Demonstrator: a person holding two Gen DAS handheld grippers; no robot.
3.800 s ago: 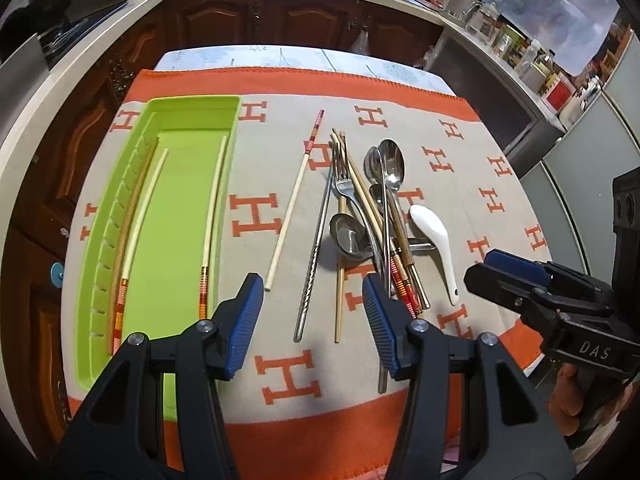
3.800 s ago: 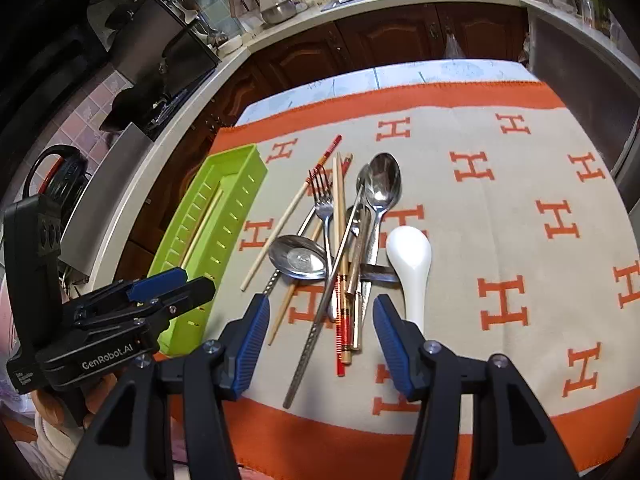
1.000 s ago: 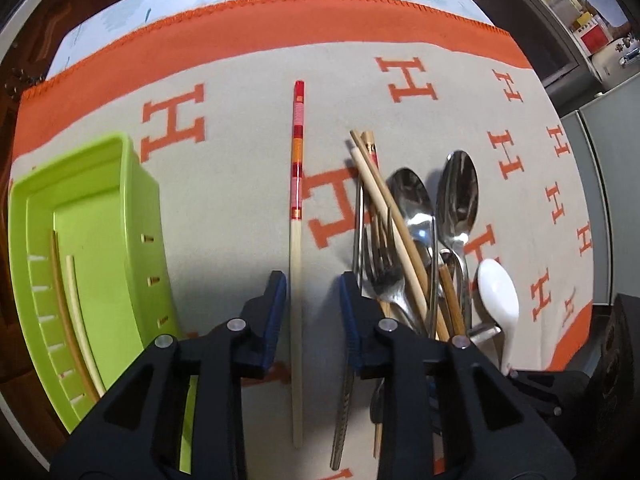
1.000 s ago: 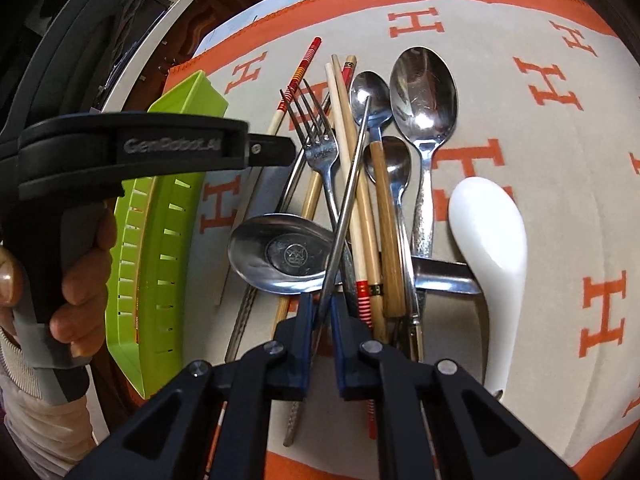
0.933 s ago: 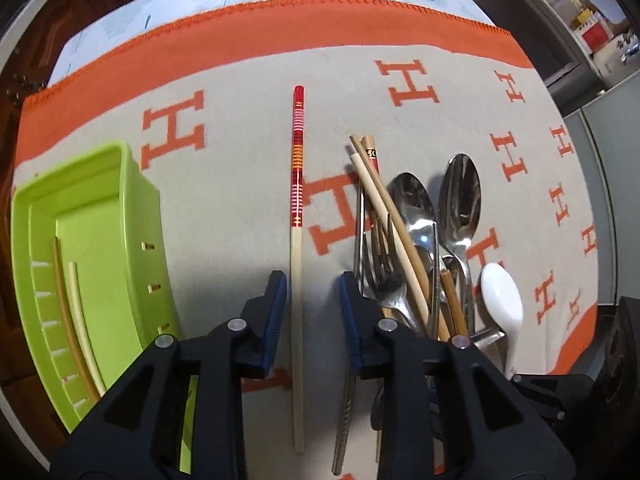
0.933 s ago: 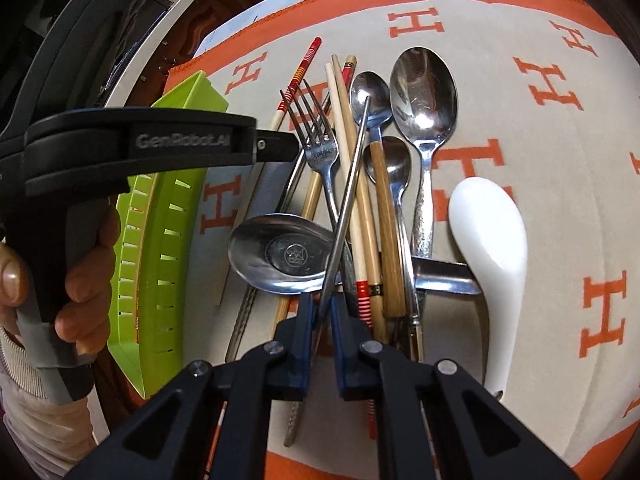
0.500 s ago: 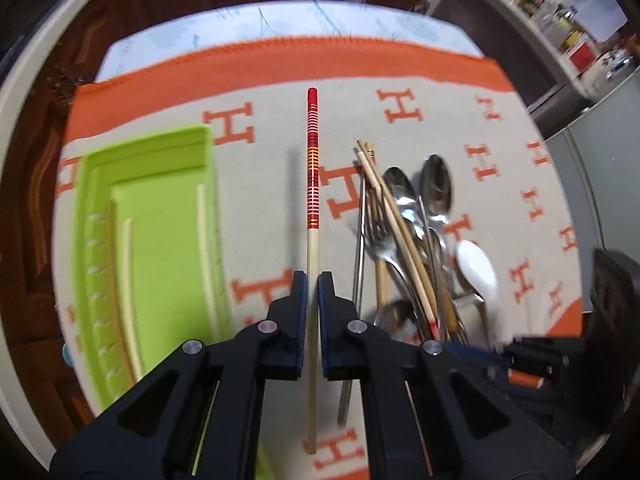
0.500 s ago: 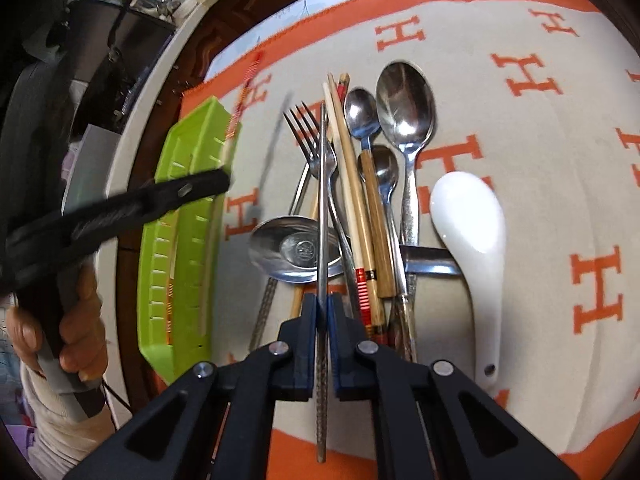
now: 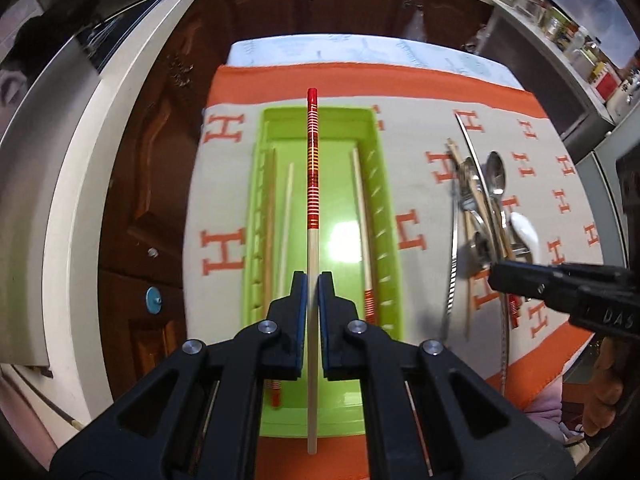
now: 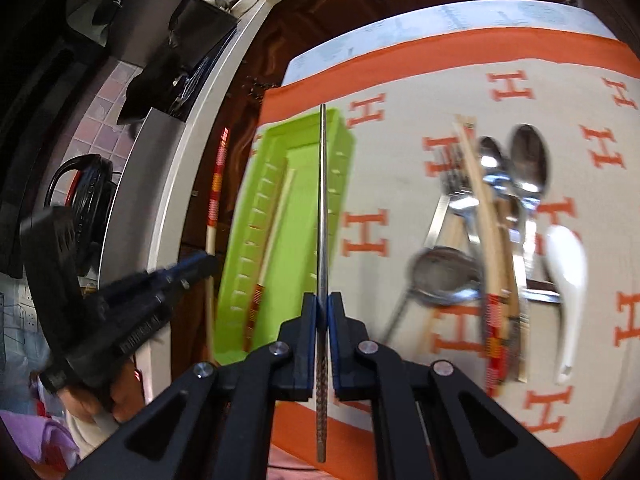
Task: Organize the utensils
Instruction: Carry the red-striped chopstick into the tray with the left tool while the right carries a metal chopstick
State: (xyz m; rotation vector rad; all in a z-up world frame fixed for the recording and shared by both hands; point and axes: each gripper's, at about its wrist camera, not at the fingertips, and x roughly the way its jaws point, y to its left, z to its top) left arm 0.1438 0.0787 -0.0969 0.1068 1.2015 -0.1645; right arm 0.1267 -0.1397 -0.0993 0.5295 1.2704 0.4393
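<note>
Both chopsticks have left the cloth since the earlier frames: half a second ago each was freshly pinched low beside the utensil pile, and now each is carried over the green tray.

Left hand-held gripper (image 9: 313,292): clenched on the wooden chopstick (image 9: 312,168), which has a red-and-orange striped upper end. The stick runs straight ahead along the fingers and sits above the middle of the green tray (image 9: 383,216), lengthwise with it. Contact with the tray floor cannot be confirmed.

Right hand-held gripper (image 10: 322,312): clenched on the metal chopstick (image 10: 322,200), textured end toward the camera. Its far end lies over the tray's right-hand side in the right wrist view.

Tray contents: three pale chopsticks (image 9: 288,216) lie along its length, two at the left wall and one at the right wall.

Remaining pile (image 10: 492,220): fork, several steel spoons, wooden chopsticks and a white ceramic spoon (image 10: 570,276) rest together on the orange-and-beige cloth (image 9: 224,248) covering the worktop, well apart from the tray. This area is blurred by motion.

A hand (image 10: 86,404) grips the left tool's handle.
</note>
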